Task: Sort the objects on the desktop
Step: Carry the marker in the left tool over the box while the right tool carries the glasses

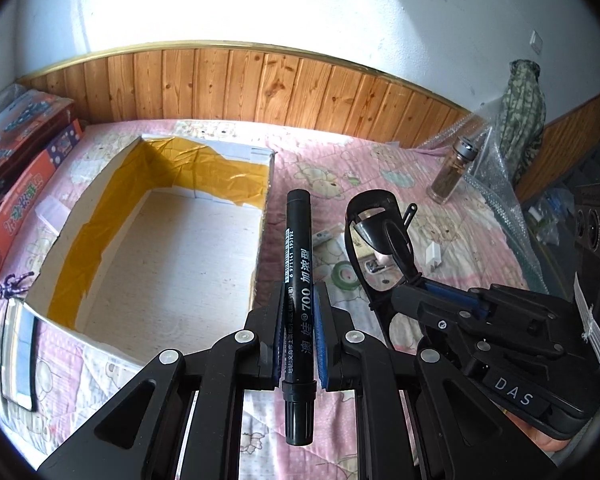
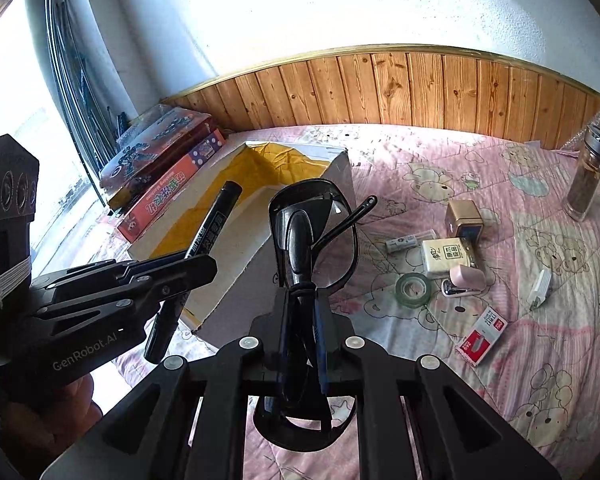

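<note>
Now the left claw (image 1: 299, 312) pinches a black marker (image 1: 297, 280) lengthwise, cap toward the camera, while the right claw (image 2: 300, 320) pinches glasses (image 2: 314, 232).

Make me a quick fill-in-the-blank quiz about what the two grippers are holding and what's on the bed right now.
1. The left gripper is shut on a black ____ with white printed lettering.
2. The right gripper is shut on a pair of black-framed ____.
3. The open cardboard box, lined with yellow tape, holds ____.
4. The green roll of tape lies on a quilt whose main colour is ____.

Missing words: marker pen; glasses; nothing; pink
</note>
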Motion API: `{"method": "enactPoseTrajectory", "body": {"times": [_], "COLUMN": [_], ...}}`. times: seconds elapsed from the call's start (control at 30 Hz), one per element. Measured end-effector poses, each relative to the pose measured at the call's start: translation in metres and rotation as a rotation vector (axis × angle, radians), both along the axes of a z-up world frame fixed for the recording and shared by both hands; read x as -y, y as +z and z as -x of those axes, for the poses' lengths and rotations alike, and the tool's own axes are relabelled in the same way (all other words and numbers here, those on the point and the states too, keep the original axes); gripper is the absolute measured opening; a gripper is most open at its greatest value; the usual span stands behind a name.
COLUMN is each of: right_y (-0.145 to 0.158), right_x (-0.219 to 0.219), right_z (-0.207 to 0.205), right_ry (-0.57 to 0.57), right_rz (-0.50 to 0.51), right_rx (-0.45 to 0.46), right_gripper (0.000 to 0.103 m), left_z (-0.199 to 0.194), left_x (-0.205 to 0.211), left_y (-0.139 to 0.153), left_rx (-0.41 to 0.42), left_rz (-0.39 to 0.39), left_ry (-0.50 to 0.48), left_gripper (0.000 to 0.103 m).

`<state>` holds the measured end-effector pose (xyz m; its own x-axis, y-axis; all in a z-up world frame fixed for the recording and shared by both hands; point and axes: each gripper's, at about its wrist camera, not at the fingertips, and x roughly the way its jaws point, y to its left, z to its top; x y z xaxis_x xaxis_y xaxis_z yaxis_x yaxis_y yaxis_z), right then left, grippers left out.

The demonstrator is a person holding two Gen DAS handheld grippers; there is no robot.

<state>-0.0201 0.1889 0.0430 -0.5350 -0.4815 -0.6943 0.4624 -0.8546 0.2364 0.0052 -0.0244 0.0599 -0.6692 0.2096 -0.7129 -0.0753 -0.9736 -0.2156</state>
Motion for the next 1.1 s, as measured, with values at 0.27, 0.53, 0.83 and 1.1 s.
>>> {"method": "enactPoseTrajectory", "body": {"times": [0.27, 0.53, 0.83, 1.1], "right_y": [0.013, 0.016, 0.017, 0.014], "right_x": [0.026, 0.055, 0.084, 0.104], "right_z": [0.006, 0.018, 0.04, 0.063], "right_ry": [0.05, 0.107, 0.178, 0.228], "right_rz": [-0.007, -0.021, -0.036, -0.039], "right_rx": [-0.021, -0.015, -0.003, 0.012], "right_gripper": [0.013, 0.013, 0.013, 0.013], "left_z": [0.007, 0.019, 0.04, 0.058], "left_x": [0.028, 0.062, 0.089, 0.1], "left_y": [0.002, 0.0, -0.019, -0.028], "left_rx": [0.001, 0.01, 0.071, 0.112], "left_rz": [-0.009, -0.045, -0.053, -0.062], "left_ry": [0.056, 0.114, 0.18, 0.21], "left_gripper": [0.013, 0.013, 0.013, 0.013]}}
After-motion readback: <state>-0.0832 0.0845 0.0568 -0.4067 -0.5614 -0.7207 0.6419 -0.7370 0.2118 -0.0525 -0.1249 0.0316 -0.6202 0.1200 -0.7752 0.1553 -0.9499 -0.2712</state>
